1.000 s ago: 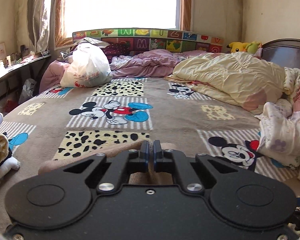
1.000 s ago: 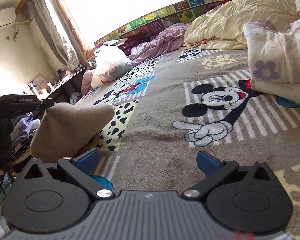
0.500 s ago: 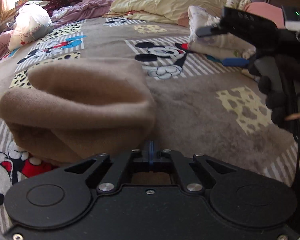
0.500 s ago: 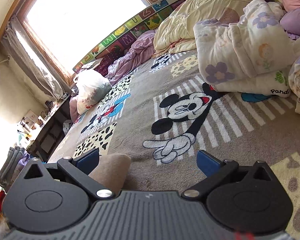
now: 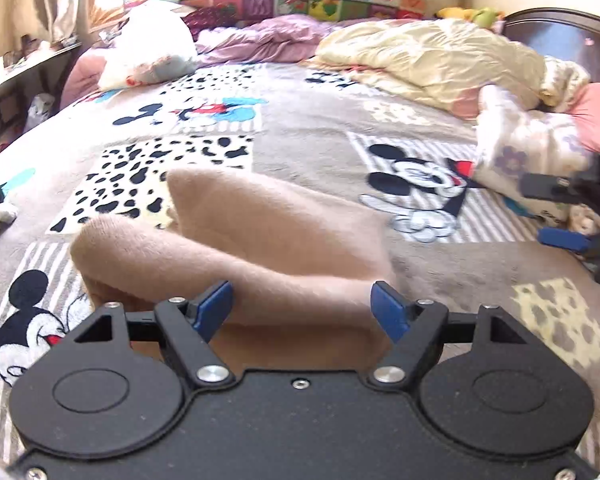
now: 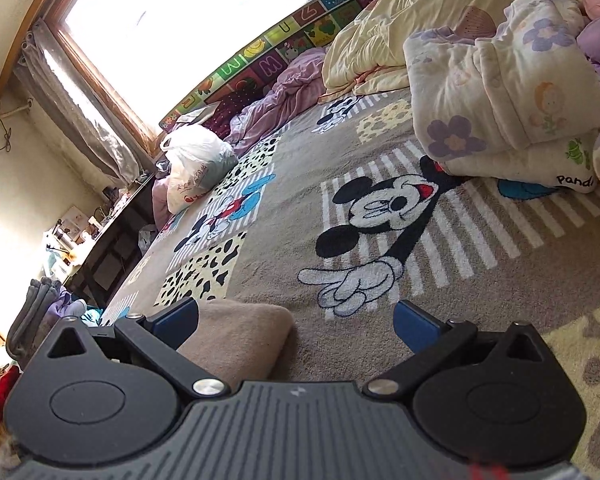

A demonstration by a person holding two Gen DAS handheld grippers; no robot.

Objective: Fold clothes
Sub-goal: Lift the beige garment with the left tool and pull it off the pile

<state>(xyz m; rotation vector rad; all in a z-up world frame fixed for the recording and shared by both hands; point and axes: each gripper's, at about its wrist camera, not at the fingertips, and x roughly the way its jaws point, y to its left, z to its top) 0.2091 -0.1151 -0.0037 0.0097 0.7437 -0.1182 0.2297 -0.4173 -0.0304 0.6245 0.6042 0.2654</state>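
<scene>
A folded tan fleece garment (image 5: 260, 248) lies on the Mickey Mouse bedspread (image 5: 312, 136), just in front of my left gripper (image 5: 302, 308). The left gripper is open, its blue fingertips on either side of the garment's near edge. In the right wrist view a corner of the same tan garment (image 6: 240, 340) lies beside the left fingertip of my right gripper (image 6: 296, 322), which is open and empty above the bedspread (image 6: 380, 184). The right gripper also shows at the right edge of the left wrist view (image 5: 572, 236).
A cream quilt (image 5: 432, 56) and a folded floral blanket (image 6: 508, 92) lie at the right. A white plastic bag (image 5: 148, 48) and a purple blanket (image 5: 260, 36) lie at the far side. Piled clothes (image 6: 40, 312) sit off the left edge.
My left gripper has opened and let go of the tan garment, which now lies folded on the bedspread. The right gripper stayed open and moved a little.
</scene>
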